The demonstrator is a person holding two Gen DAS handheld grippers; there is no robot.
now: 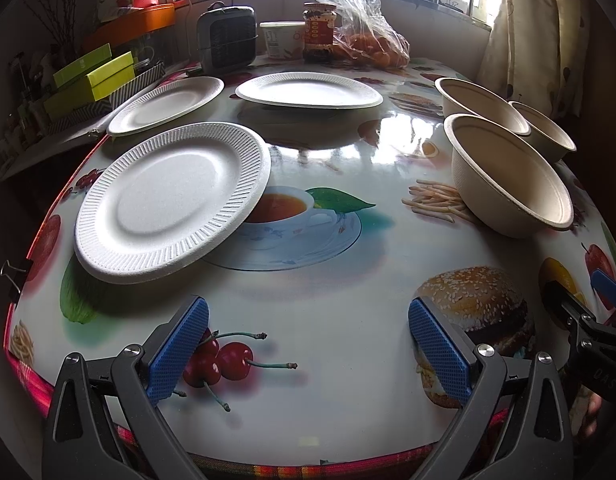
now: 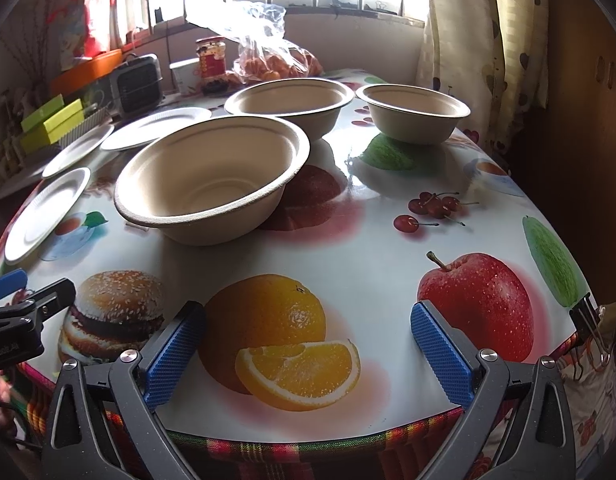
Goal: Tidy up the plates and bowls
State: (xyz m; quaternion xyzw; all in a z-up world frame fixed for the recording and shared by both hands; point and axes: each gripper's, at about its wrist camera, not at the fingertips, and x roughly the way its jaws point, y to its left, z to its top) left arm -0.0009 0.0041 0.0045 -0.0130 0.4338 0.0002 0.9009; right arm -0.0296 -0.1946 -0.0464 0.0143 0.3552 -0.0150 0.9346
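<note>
Three white ribbed paper plates lie on the printed tablecloth in the left wrist view: a near one [image 1: 171, 204], one behind it at left [image 1: 167, 105], one at the back middle [image 1: 308, 90]. Three beige bowls stand at right: near [image 1: 508, 176], middle [image 1: 482, 106], far [image 1: 544, 130]. In the right wrist view the bowls are near [image 2: 211, 178], middle [image 2: 289, 104] and right [image 2: 414, 114]. My left gripper [image 1: 308, 348] is open and empty, near the table's front edge below the near plate. My right gripper [image 2: 308, 352] is open and empty, in front of the near bowl.
At the back stand a small heater [image 1: 227, 38], a white tub [image 1: 281, 38], a jar [image 1: 319, 32] and a plastic bag of oranges [image 1: 372, 48]. Green boxes [image 1: 95, 76] sit at left. Curtains [image 2: 480, 40] hang at right. Binder clips [image 2: 588, 320] hold the cloth at the edges.
</note>
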